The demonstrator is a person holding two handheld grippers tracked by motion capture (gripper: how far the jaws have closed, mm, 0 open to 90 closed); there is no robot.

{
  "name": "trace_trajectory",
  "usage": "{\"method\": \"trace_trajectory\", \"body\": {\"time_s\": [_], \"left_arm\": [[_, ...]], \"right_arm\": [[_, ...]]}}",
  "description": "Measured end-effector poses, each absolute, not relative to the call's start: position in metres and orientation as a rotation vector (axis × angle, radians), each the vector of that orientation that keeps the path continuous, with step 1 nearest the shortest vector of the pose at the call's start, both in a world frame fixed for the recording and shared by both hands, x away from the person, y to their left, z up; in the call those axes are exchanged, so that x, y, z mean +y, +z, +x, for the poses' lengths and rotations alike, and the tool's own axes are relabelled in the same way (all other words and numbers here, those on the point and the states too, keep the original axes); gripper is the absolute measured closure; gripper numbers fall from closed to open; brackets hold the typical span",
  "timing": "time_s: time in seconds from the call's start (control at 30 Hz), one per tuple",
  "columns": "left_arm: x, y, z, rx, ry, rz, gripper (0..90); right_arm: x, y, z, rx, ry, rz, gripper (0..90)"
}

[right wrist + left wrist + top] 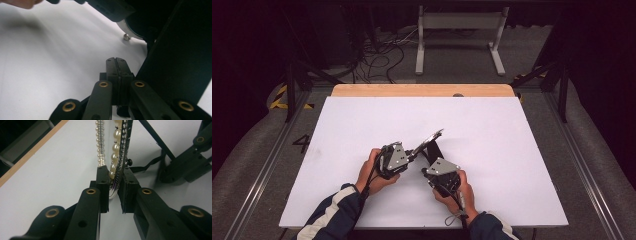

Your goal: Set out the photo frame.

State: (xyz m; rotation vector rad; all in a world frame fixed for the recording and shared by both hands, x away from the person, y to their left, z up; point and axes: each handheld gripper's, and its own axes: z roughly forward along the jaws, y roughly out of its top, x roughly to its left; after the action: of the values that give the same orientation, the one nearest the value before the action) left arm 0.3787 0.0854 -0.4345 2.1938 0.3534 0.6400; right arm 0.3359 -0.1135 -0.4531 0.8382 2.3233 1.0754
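Observation:
A round ornamental frame (430, 138) with a pearl and rhinestone rim stands tilted on the white table sheet (512, 150), held up by a black back stand (436, 150). My left gripper (413, 154) comes in from the left and is shut on the frame's rim. In the left gripper view its pads (103, 173) pinch the beaded edge of the frame (119, 150). My right gripper (428, 170) sits just below the stand. In the right gripper view my right gripper (116, 61) has its jaws pressed together with nothing between them, beside the black stand panel (175, 62).
A bare wooden strip (422, 90) runs along the table's far edge. Behind it on the floor are a white stand (459, 35) and cables (377, 55). Both forearms (337, 210) enter at the near edge. White sheet spreads left and right of the grippers.

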Motion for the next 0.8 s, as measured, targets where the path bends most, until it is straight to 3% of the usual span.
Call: {"method": "trace_trajectory", "body": {"time_s": [0.8], "left_arm": [[0.074, -0.432, 0.367, 0.362, 0.676, 2.207, 78.6]], "right_arm": [[-0.134, -0.450, 0.348, 2.329, 1.076, 0.876, 90.0]]}}
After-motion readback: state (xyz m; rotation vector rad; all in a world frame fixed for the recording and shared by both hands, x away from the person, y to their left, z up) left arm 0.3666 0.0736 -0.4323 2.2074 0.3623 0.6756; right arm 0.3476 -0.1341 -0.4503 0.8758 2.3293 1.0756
